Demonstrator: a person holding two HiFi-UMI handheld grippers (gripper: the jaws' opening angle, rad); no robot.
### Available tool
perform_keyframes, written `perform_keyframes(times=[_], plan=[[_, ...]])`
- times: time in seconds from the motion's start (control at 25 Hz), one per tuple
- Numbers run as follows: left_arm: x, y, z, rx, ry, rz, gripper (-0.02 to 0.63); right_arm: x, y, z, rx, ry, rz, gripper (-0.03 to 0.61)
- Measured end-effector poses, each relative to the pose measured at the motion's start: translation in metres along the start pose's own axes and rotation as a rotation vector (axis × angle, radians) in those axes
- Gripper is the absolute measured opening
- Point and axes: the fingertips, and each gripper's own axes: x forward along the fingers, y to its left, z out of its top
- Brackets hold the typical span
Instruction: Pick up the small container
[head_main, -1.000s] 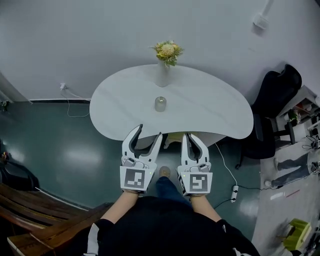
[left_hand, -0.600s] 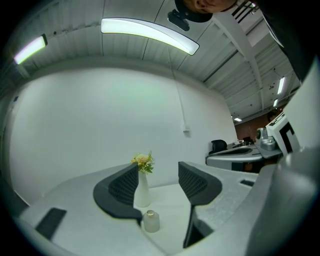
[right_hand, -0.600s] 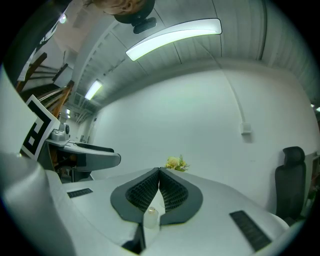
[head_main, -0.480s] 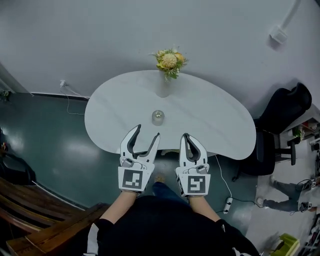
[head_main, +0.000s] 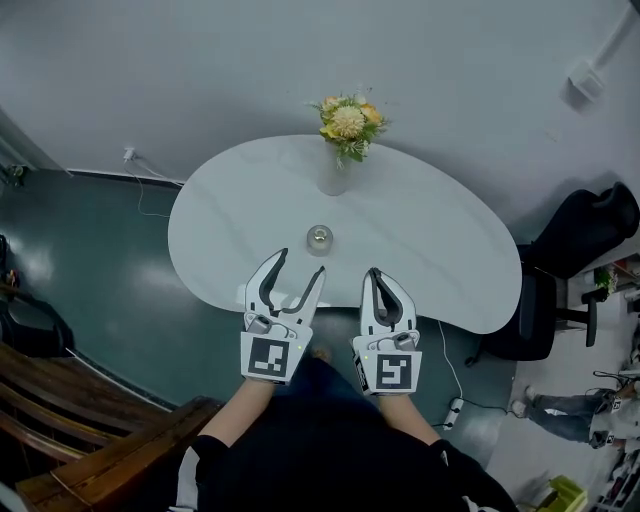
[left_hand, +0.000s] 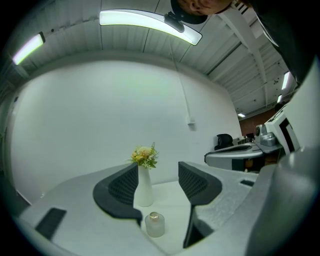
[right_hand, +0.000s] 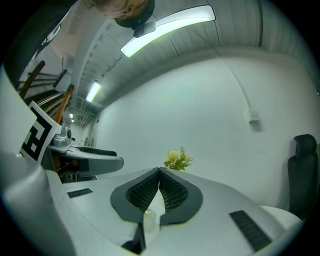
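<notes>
Grippers, two of them, stick out level from the hands of one person standing at the near edge of a single white, bean-shaped table (head_main: 430, 235). The left gripper (head_main: 300, 262) has its jaws standing well apart with nothing pressed between the pads. The right gripper (head_main: 374, 272) has its jaws brought together tip to tip, and it holds nothing either.

Two things stand on the table. One small container (head_main: 319, 238), a frosted jar with a shiny cap, sits upright toward the near side of the top, just ahead of the left gripper and untouched. In the left gripper view it shows low in the gap between the open jaws, but beyond their tips. Behind it, nearer the wall, stands one white vase (head_main: 335, 172) with a single bunch of yellow flowers (head_main: 347, 122).

The container lies between the vase and the left gripper, well apart from the vase. One black chair (head_main: 585, 232) stands off the table's right end, and one wooden bench (head_main: 90, 440) runs along the dark green floor at the left.
</notes>
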Motion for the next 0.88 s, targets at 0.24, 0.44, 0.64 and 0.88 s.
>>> perform_keyframes(times=[0.24,0.44,0.64,0.88], plan=[[0.019,0.005,-0.015,-0.002,0.015,-0.032,0.245,0.016,-0.005,-0.01,-0.004,0.008,-0.005,0.023],[0.032,0.01,-0.032,-0.001,0.035,-0.053,0.245,0.029,-0.006,-0.021,-0.019,0.017,-0.008,0.023],[0.045,0.011,-0.05,-0.016,0.054,-0.068,0.245,0.035,-0.005,-0.05,-0.031,0.133,0.005,0.023],[0.06,0.013,-0.076,-0.007,0.079,-0.087,0.245,0.049,-0.01,-0.059,-0.009,0.06,-0.019,0.023]])
